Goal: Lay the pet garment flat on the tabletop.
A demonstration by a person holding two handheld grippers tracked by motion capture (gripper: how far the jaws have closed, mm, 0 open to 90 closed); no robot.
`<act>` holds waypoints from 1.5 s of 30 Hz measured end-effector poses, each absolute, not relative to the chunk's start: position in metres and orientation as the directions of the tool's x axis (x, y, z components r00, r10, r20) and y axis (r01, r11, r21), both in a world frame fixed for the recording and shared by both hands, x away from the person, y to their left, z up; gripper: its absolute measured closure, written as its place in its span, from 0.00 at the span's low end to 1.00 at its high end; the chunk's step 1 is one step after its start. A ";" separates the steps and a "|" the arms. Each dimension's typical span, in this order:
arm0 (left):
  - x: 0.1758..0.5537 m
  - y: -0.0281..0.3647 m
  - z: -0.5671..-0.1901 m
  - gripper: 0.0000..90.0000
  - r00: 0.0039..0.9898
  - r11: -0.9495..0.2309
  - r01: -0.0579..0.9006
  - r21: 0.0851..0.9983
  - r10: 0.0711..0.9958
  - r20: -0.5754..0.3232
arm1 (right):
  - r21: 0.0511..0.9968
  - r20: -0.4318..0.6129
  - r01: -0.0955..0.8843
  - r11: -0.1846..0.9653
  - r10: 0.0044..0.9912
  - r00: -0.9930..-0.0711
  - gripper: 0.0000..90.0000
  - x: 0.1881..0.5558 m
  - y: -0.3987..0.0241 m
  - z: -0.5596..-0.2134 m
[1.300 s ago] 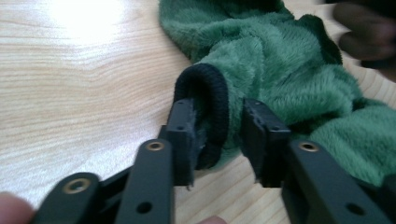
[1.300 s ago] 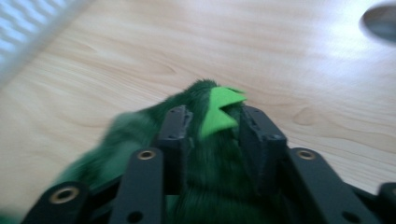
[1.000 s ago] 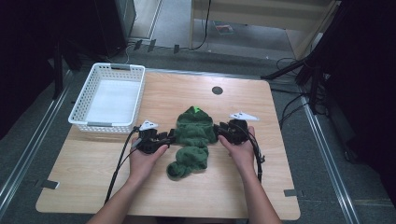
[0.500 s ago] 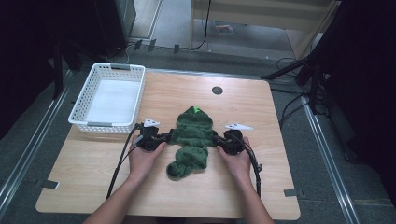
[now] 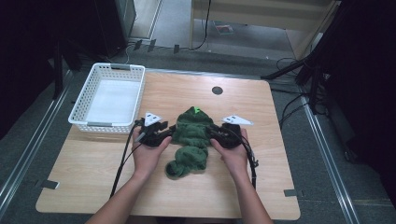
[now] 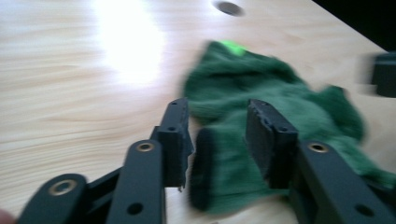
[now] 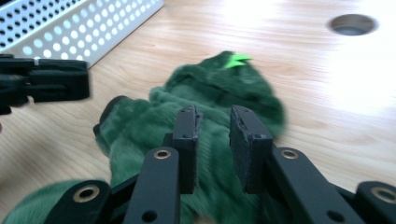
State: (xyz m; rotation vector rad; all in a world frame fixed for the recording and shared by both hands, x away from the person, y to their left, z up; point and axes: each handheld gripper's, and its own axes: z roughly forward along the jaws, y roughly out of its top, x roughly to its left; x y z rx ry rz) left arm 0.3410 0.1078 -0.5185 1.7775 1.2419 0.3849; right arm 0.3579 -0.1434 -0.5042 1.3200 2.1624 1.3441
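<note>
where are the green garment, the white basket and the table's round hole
green garment (image 5: 192,133), high view, middle of its body
white basket (image 5: 106,124), high view, near rim
round hole (image 5: 217,90), high view, its centre

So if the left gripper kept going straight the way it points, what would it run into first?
The green fleece garment. The left gripper already has its jaws on either side of a fold of it, having just opened a little. Beyond the cloth sits the right gripper, though depth is hard to judge.

The left gripper (image 6: 217,135) view is motion-blurred: the green garment (image 6: 280,116) between its jaws has soft edges, and the other gripper (image 6: 385,74) beyond is cut off. The garment's lower part runs off the right gripper (image 7: 212,140) view's bottom.
</note>
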 end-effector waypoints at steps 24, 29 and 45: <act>0.297 0.134 -0.517 0.61 0.529 -0.120 0.587 0.800 0.805 -0.268 | 0.789 0.158 0.548 0.277 0.771 -0.617 0.66 0.305 -0.125 -0.495; 0.271 0.148 -0.524 0.64 0.526 -0.113 0.597 0.795 0.803 -0.281 | 0.791 0.144 0.518 0.326 0.724 -0.675 0.64 0.286 -0.105 -0.488; 0.247 0.141 -0.552 0.70 0.580 -0.184 0.599 0.780 0.771 -0.263 | 0.734 0.093 0.538 0.414 0.723 -0.684 0.50 0.283 -0.072 -0.512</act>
